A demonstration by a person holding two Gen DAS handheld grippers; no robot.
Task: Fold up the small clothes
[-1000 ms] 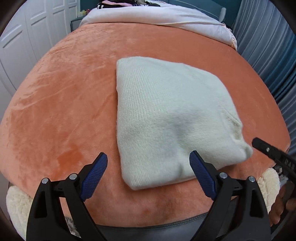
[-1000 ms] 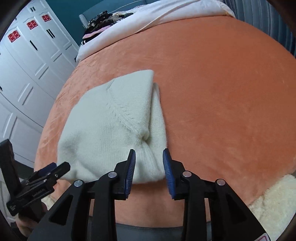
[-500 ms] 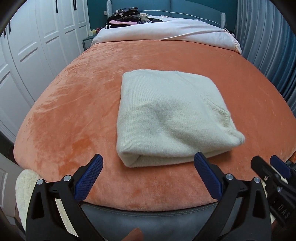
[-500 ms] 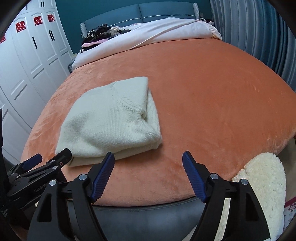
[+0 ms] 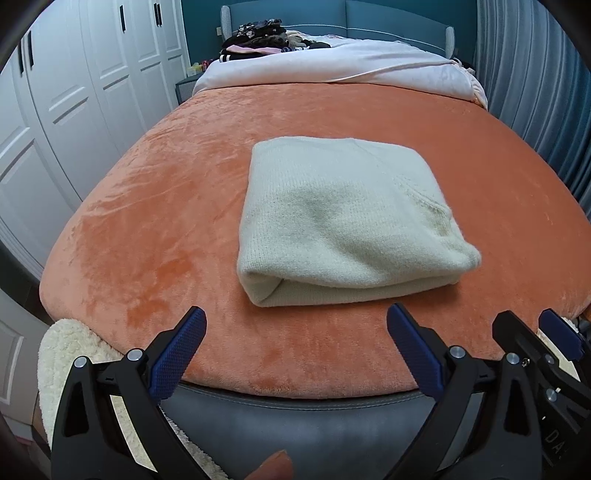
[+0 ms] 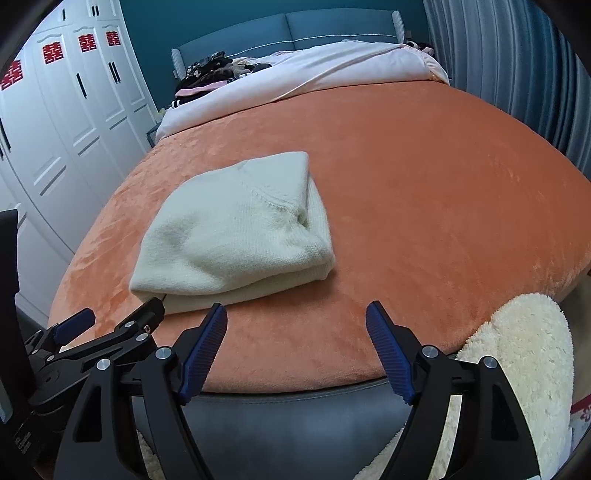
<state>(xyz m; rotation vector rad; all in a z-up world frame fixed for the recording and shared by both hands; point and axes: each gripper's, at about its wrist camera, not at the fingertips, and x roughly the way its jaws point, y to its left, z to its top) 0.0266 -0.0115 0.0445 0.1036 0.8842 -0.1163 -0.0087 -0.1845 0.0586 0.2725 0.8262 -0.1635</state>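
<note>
Sweater (image 5: pixel 343 221) first: it is cream and knitted, and it lies folded into a thick soft square on the orange blanket (image 5: pixel 155 236). It sits in the near part of the bed, a little back from the bed's front edge. The thick folded edge faces the claws.

Left claw (image 5: pixel 295 349) is spread wide, with nothing between its blue pads (image 5: pixel 181 349). It hangs over the front edge of the blanket, just in front of the sweater, and does not touch it.

Right claw (image 6: pixel 297 350) has just been opening up, and it is wide too, with nothing in it. It also sits near the front edge, apart from the sweater.

Far back on the bed lies a white quilt (image 5: pixel 332 62), and a pile of dark clothes (image 5: pixel 258 35) beside it. White closet doors (image 5: pixel 66 110) stand on the left.
</note>
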